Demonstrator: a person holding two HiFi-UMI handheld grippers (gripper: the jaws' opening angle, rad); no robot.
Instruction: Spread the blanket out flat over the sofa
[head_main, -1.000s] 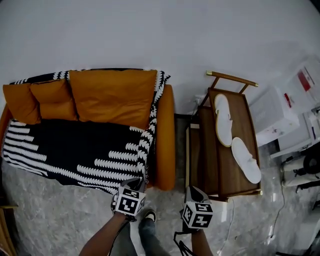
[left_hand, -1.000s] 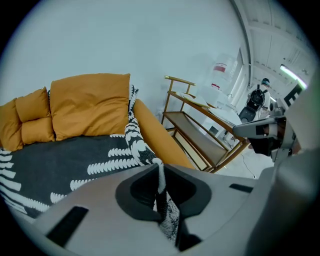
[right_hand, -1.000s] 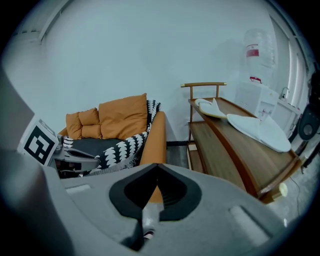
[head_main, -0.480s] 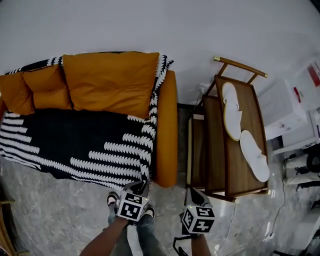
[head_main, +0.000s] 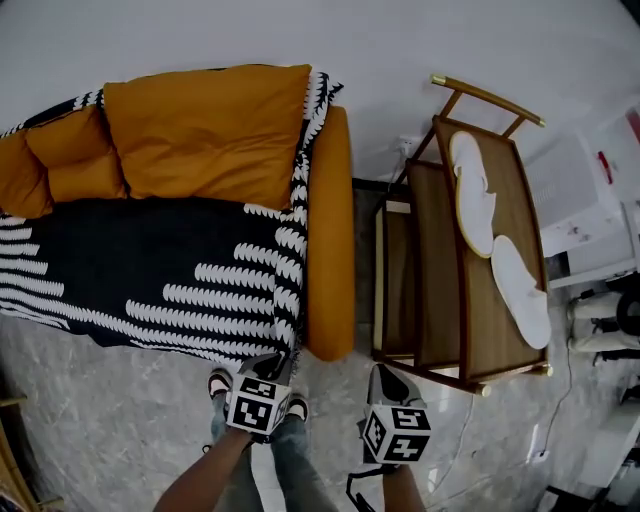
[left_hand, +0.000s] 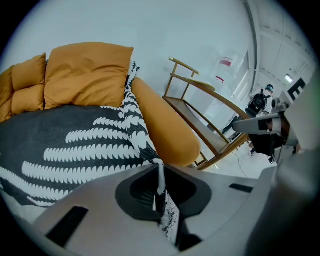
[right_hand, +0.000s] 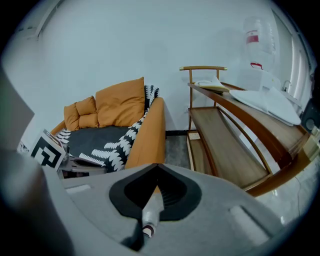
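A black blanket with white fern stripes (head_main: 150, 270) lies across the seat of the orange sofa (head_main: 328, 250) and runs up behind the cushions (head_main: 200, 130). My left gripper (head_main: 272, 366) is at the sofa's front right corner, shut on the blanket's corner. In the left gripper view the cloth (left_hand: 75, 145) runs straight into the pinched jaws of that gripper (left_hand: 159, 172). My right gripper (head_main: 386, 380) hangs beside it over the floor, shut, with no blanket in it. In the right gripper view this gripper (right_hand: 156, 187) points at the sofa's armrest (right_hand: 147, 132).
A wooden two-tier trolley (head_main: 440, 300) stands right of the sofa, with two white slippers (head_main: 470, 190) on top. White boxes (head_main: 590, 200) sit at the far right. The person's feet (head_main: 220, 382) stand on the marble floor (head_main: 100, 420) below the grippers.
Both grippers have sunk lower in front of the sofa's right corner. The left one has kept hold of the blanket corner. The head view has shifted, so the sofa sits higher in the picture.
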